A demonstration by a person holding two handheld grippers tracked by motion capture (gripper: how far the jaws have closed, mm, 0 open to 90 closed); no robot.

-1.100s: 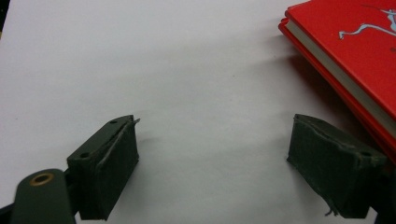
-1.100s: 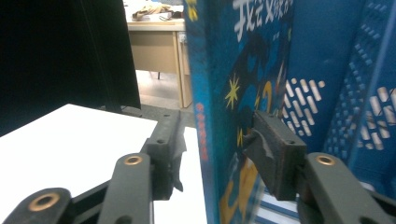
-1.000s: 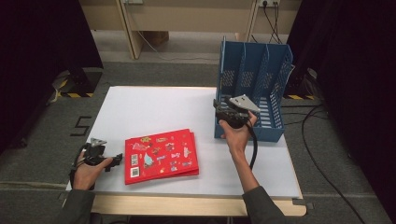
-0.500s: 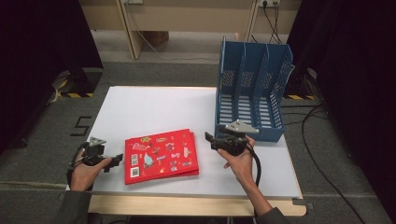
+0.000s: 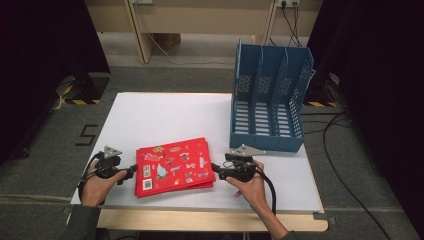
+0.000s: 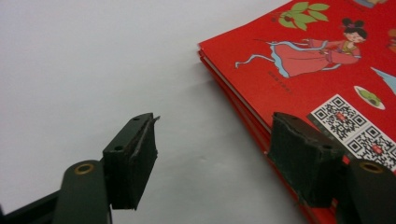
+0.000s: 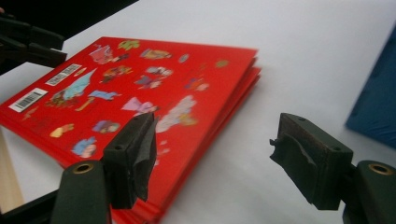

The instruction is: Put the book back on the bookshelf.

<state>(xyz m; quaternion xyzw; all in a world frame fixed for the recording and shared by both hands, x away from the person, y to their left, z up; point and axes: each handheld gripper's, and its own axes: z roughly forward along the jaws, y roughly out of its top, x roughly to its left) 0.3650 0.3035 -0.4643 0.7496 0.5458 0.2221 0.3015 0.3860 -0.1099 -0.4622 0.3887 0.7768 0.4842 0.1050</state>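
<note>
Grippers flank the red books

Books (image 5: 174,167) lie stacked on the table (image 5: 165,115), near its front edge. Left of the books, the left gripper (image 5: 131,171) lies low, level, jaws wide at their edge. Right of the books, the right gripper (image 5: 216,169) points at them, jaws wide, holding nothing.

Blue file rack (image 5: 270,100), three slotted compartments, stands upright on the white table (image 5: 165,120) at its far right corner. Black cables (image 5: 345,130) lie on grey floor right of the rack.
</note>
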